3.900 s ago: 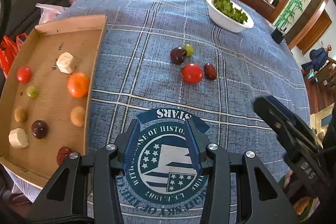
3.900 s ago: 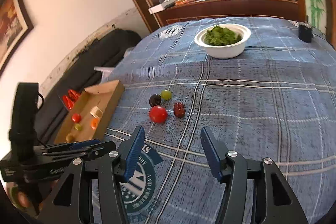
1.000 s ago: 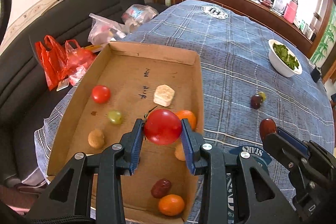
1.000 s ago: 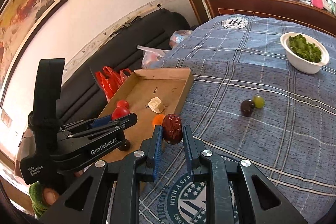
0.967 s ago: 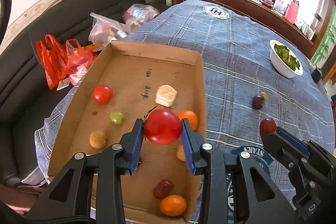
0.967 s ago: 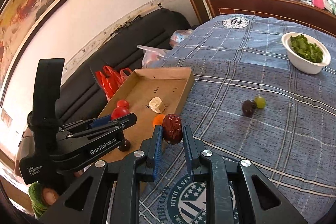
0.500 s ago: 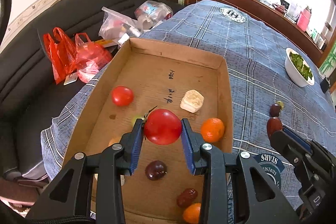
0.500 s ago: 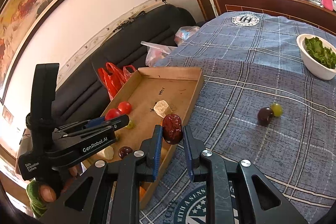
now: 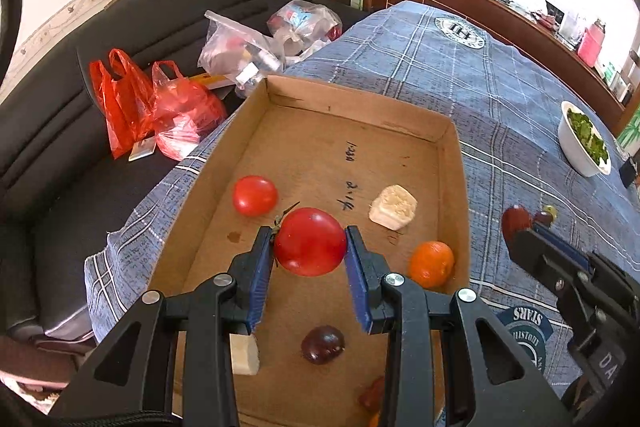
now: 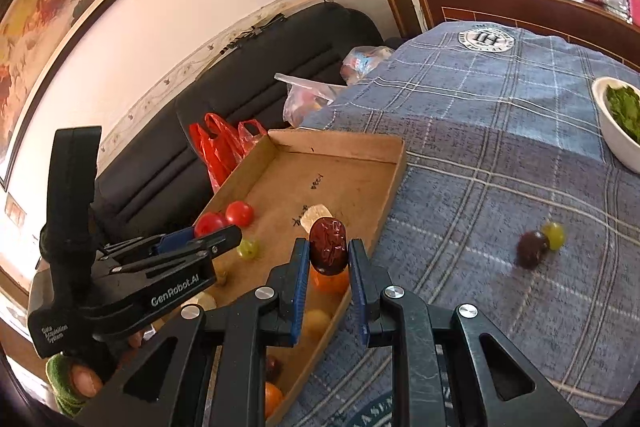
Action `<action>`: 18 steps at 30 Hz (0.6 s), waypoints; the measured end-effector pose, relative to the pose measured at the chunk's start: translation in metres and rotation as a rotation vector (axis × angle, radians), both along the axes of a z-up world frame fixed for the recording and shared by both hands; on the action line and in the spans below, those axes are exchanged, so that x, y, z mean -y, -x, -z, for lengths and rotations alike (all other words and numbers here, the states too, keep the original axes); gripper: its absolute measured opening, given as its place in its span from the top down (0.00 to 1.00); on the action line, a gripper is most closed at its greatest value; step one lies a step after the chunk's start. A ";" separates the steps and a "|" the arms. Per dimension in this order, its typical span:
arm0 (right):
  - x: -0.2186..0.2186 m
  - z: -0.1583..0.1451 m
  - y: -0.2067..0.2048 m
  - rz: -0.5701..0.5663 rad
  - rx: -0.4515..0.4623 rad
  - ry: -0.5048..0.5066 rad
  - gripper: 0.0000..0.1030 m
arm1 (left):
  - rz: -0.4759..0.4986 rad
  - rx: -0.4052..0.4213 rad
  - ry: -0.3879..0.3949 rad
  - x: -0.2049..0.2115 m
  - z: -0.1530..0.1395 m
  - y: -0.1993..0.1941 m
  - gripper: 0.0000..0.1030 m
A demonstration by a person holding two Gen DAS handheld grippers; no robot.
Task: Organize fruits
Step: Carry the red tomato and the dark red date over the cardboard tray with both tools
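Table (image 9: 500, 99) w/ blue plaid cloth, far end cut off by lens edge. Black sofa (image 9: 120, 39) beside it, red plastic bags (image 9: 152, 107) and clear bags (image 9: 248, 47) piled on the seat — contents hard to read.

Cardboard tray (image 9: 452, 155) sits at table's edge nearest the sofa; near end hidden under both tools. White bowl (image 9: 576, 151) of greens far side, partly cut off in right wrist view.

Left gripper (image 9: 310, 259) closed on a big tomato (image 9: 310, 241), held above tray floor, stem sticking out left. Right gripper (image 10: 329, 267) clamped on a dried red date (image 10: 328, 245), held over the tray's table-side wall; in left view only its tip and the date show.

In tray: smaller tomato (image 9: 255, 195), pale cube (image 9: 393, 213), orange (image 9: 431, 264), dark grape (image 9: 323, 344), second pale chunk (image 9: 244, 353) half hidden behind left finger. Green grape (image 10: 248, 248) shows in right view only. Reddish piece at bottom edge — blocked, can't ID.

On cloth, apart from tray: dark grape (image 10: 532, 247) touching green grape (image 10: 554, 235), both blurred.
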State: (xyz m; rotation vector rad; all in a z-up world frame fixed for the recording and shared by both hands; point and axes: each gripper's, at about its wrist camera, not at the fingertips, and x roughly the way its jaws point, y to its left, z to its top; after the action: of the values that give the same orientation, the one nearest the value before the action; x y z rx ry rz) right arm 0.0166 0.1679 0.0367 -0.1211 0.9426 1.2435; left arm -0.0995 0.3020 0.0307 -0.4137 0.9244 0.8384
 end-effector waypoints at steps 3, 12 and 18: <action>-0.015 0.000 -0.004 -0.007 -0.002 -0.002 0.81 | -0.009 -0.005 0.009 -0.011 0.003 -0.002 0.68; -0.070 0.015 -0.022 -0.016 0.019 0.054 0.81 | -0.012 -0.028 0.052 -0.046 0.014 -0.029 0.68; -0.105 0.040 -0.029 -0.036 0.025 0.125 0.81 | -0.021 -0.081 0.076 -0.068 0.030 -0.054 0.68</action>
State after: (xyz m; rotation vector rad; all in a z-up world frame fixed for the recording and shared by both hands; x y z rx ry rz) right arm 0.0458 0.2730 -0.0028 -0.2524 1.0001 1.2133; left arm -0.0451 0.3698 0.0003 -0.4585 1.0306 0.8460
